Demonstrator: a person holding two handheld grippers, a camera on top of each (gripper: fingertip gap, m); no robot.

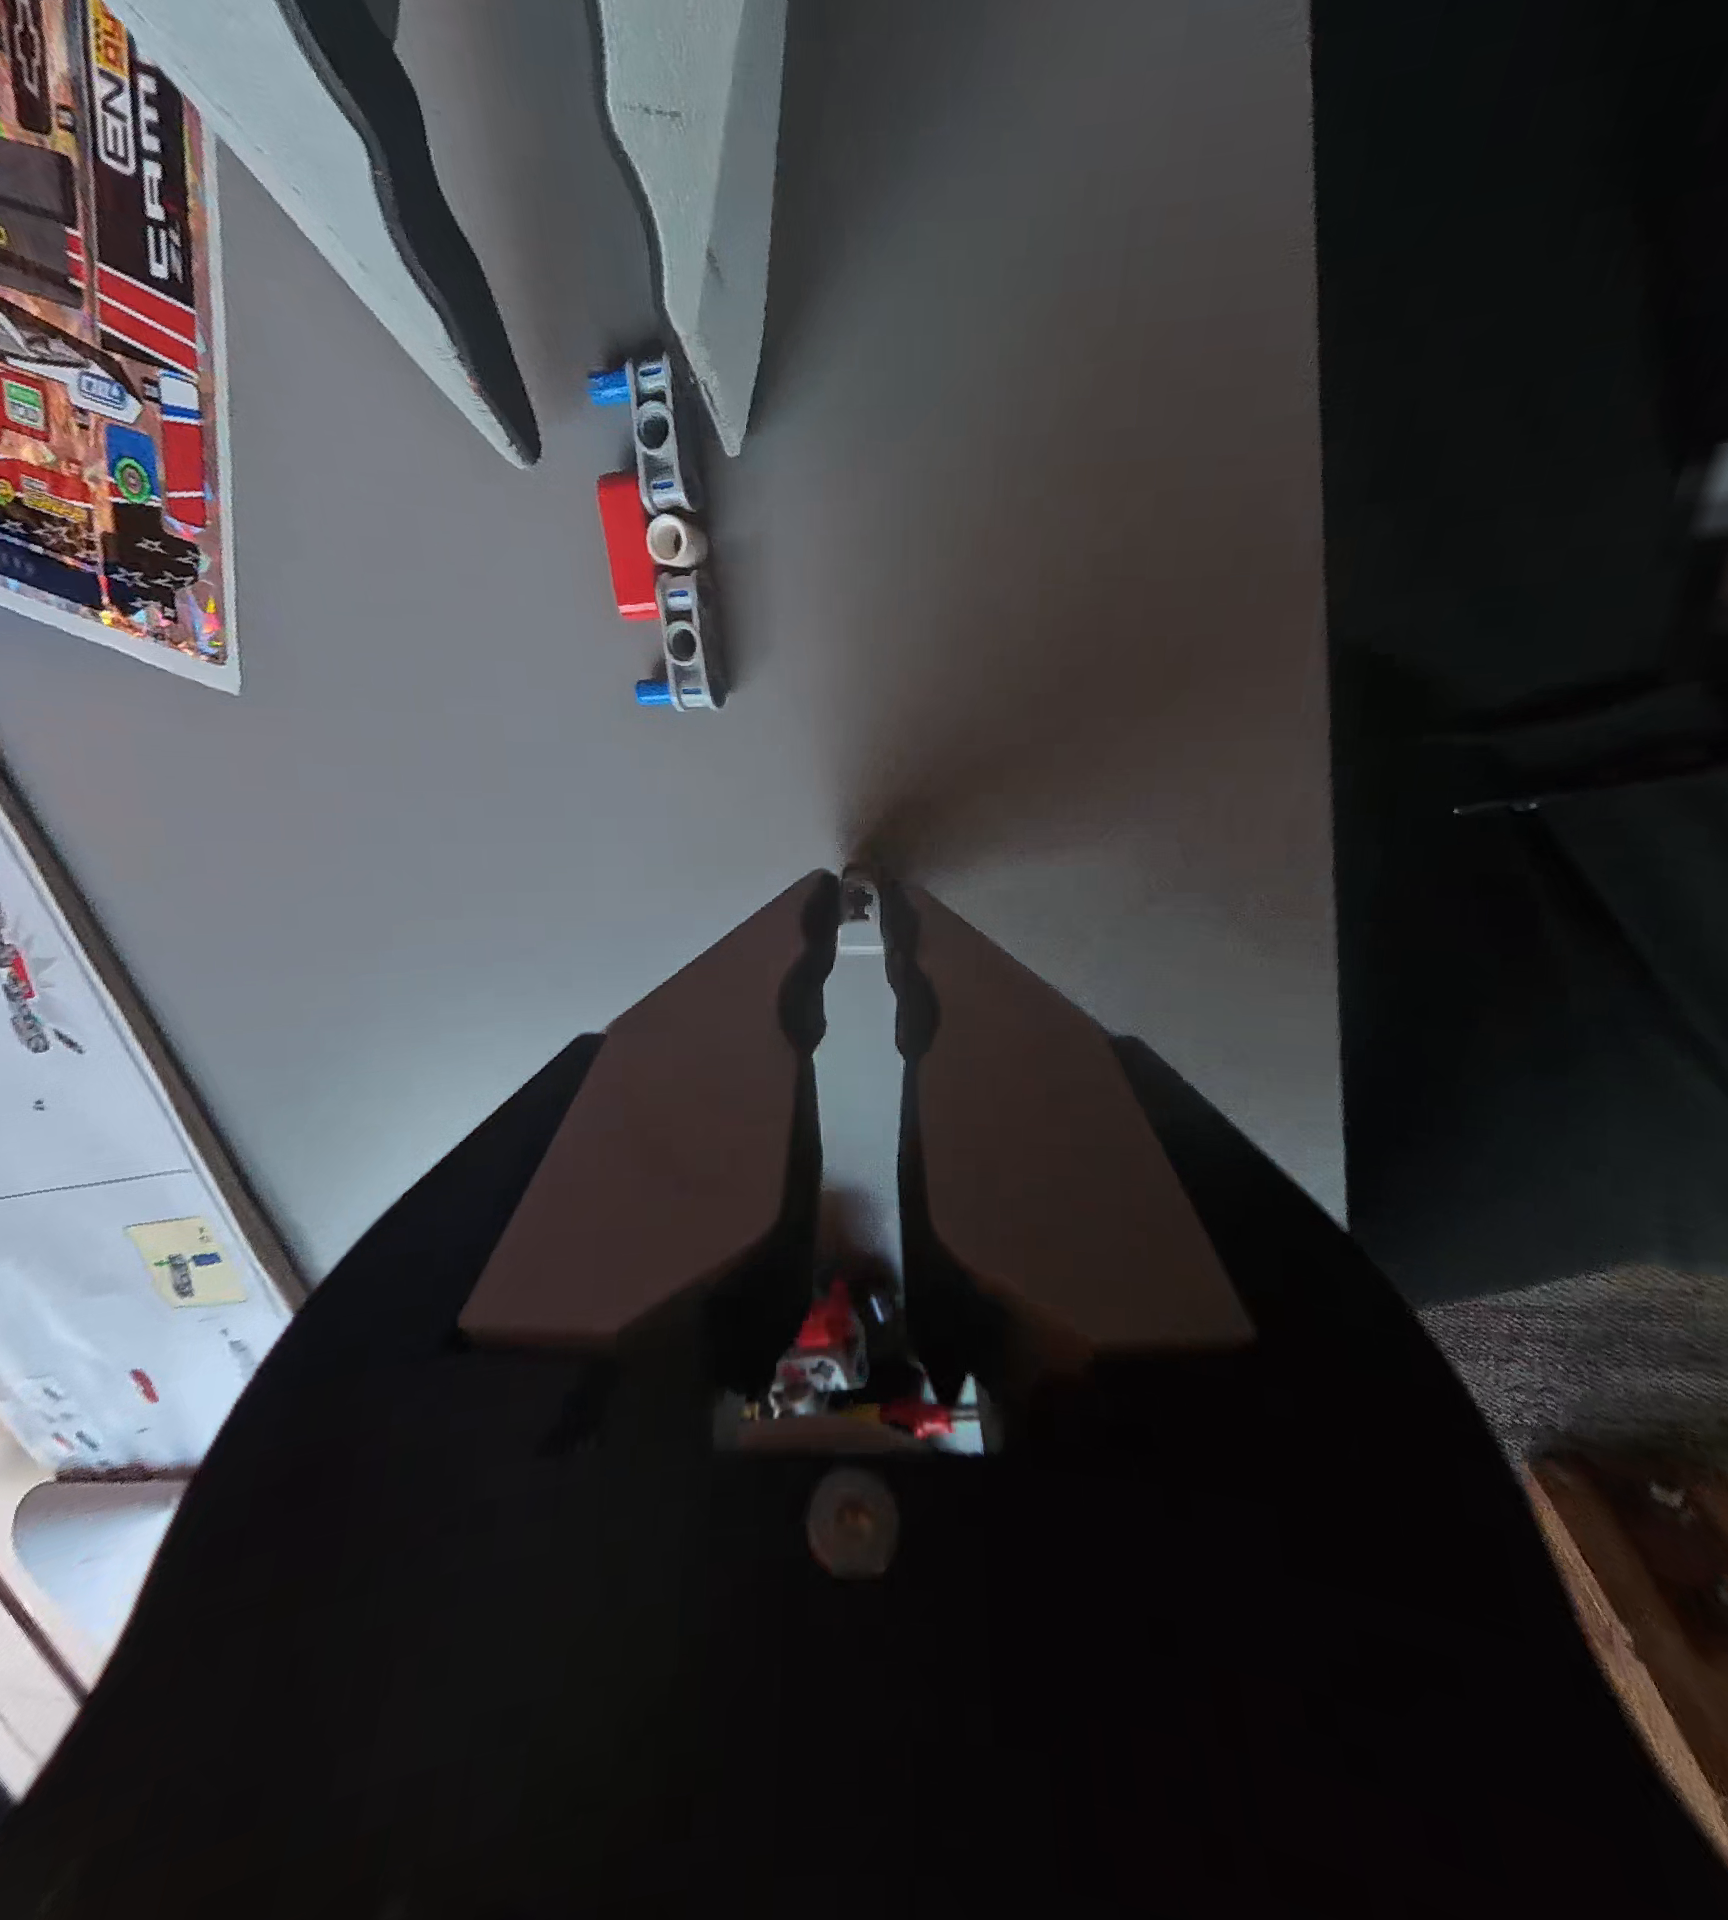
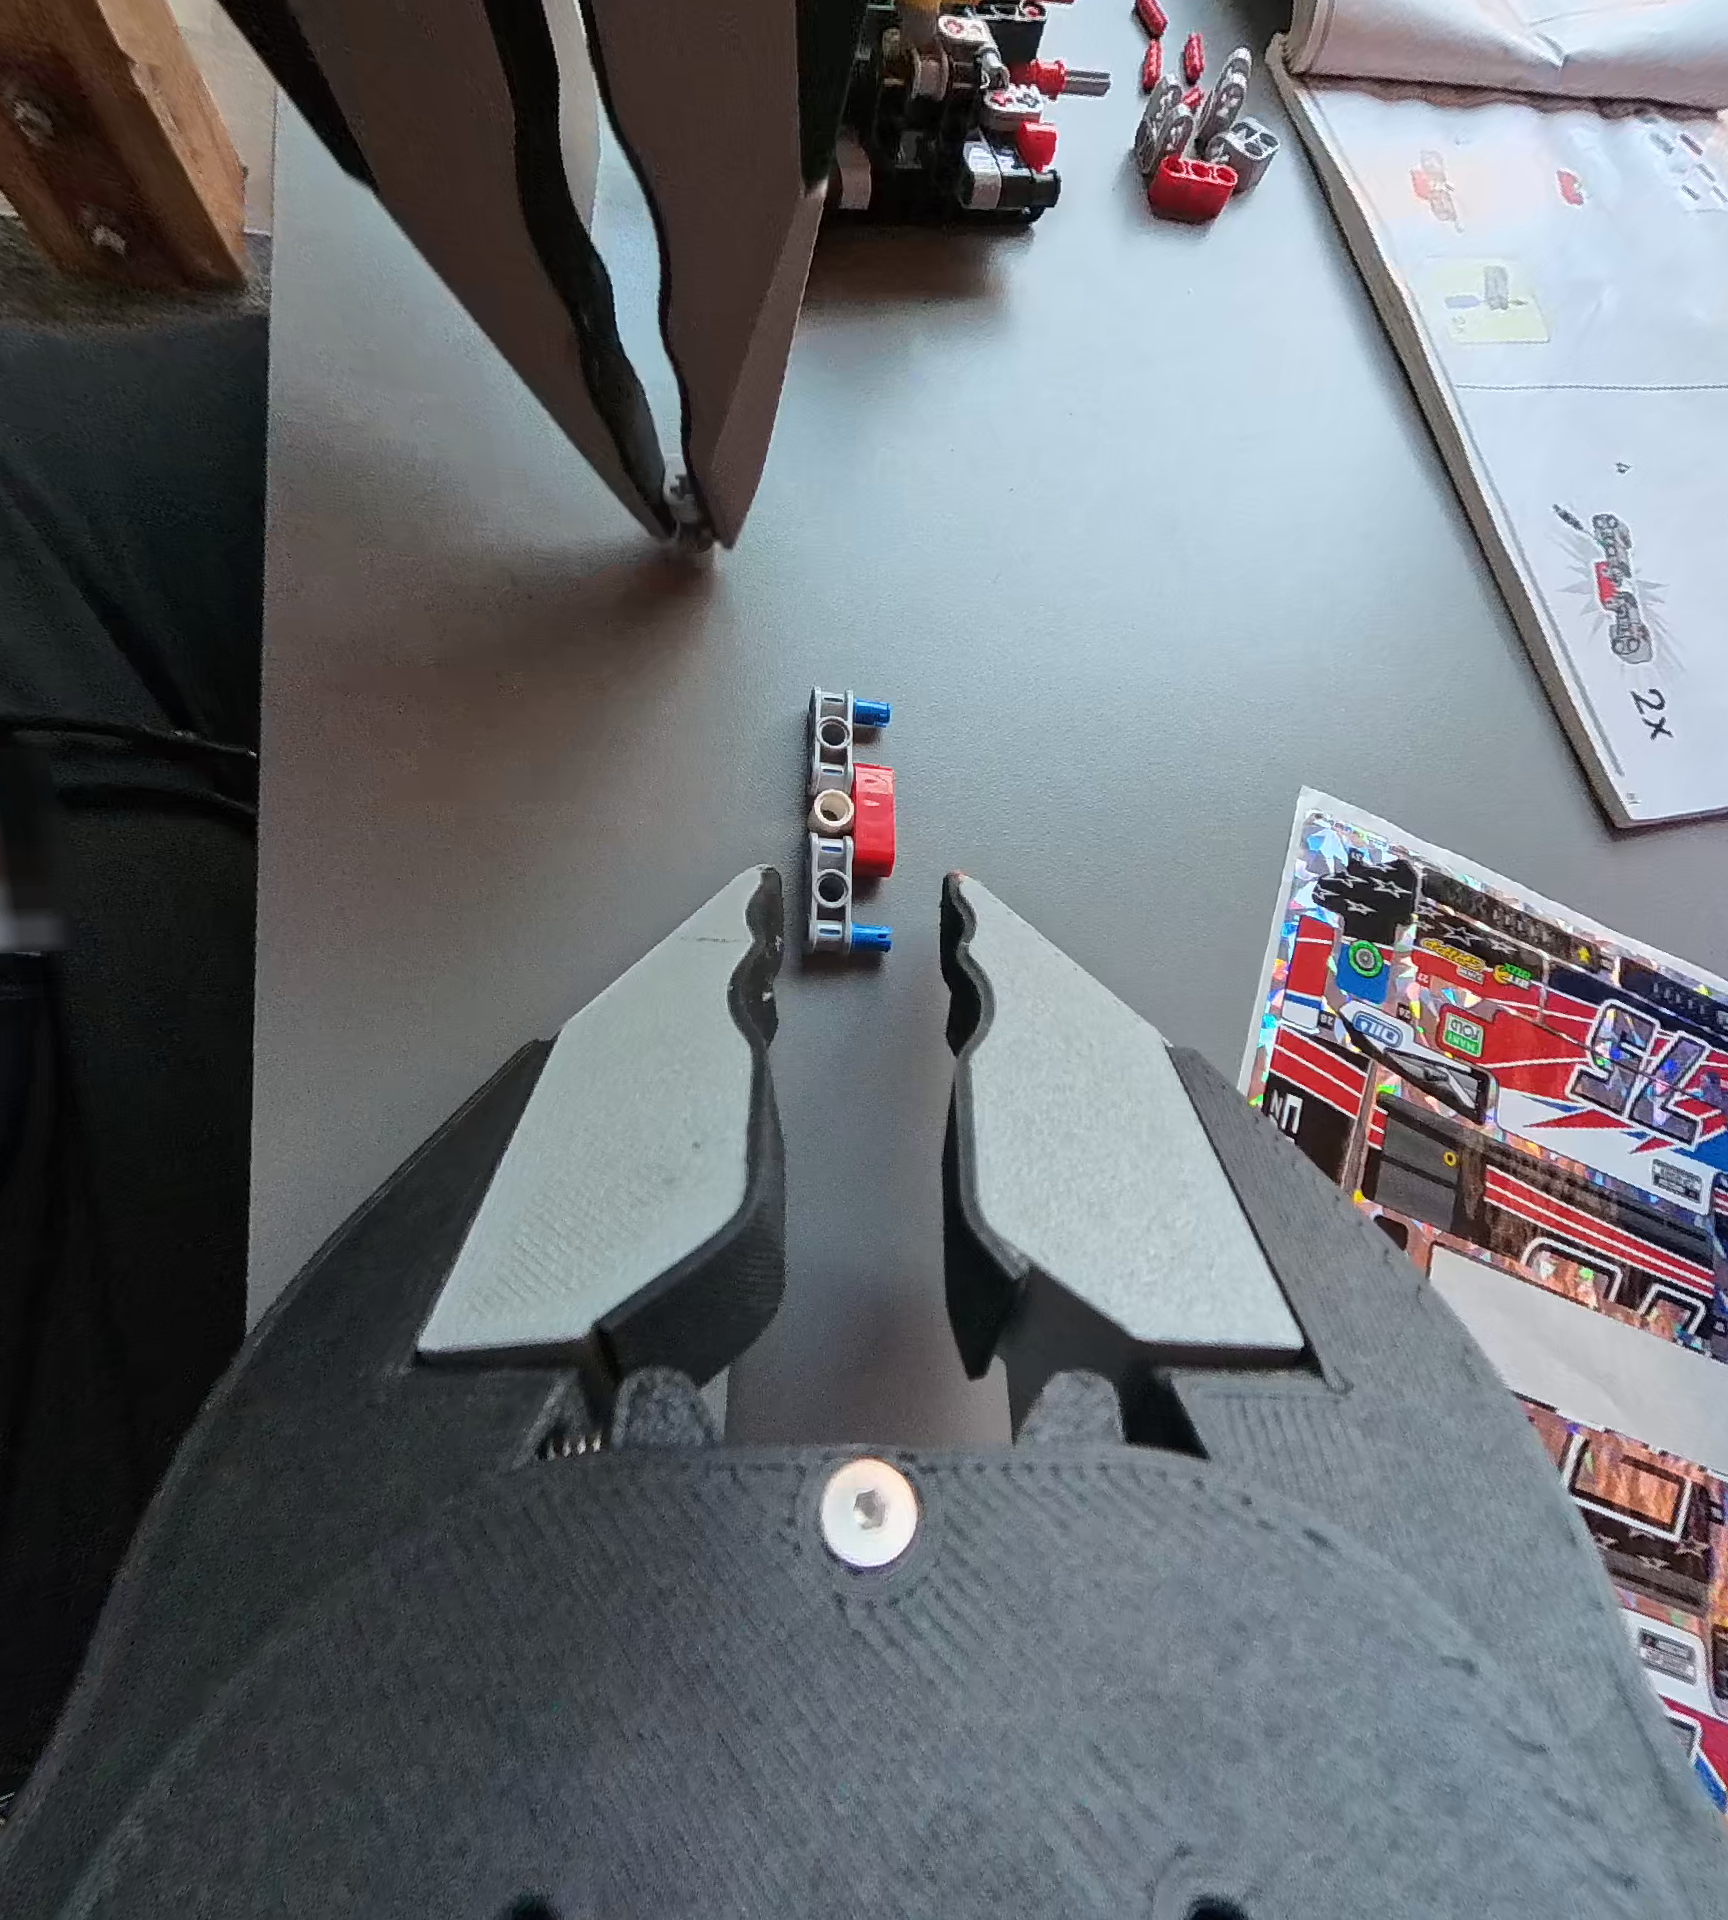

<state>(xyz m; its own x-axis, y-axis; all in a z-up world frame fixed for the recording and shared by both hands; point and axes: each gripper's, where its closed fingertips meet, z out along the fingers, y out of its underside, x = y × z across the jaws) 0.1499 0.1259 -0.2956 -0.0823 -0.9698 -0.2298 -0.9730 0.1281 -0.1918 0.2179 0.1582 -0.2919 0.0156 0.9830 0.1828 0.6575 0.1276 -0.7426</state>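
Two grippers face each other: my left gripper (image 1: pixel 858 902) has its fingers clamped on a small grey piece (image 2: pixel 681 497); my right gripper (image 2: pixel 862 896), fingers apart, hovers just before the grey-red-blue brick assembly (image 2: pixel 844 821) on the surface (image 2: pixel 1047 623)

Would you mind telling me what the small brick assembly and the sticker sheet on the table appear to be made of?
Brick assembly: apparently moulded plastic with a smooth, slightly glossy finish; the red piece shows highlights. Sticker sheet: likely printed holographic foil or film, given its glittering prismatic patches.

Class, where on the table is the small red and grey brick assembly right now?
In the right wrist view the brick assembly lies on the grey table, just ahead of the open right hand-held gripper, left of the sticker sheet.
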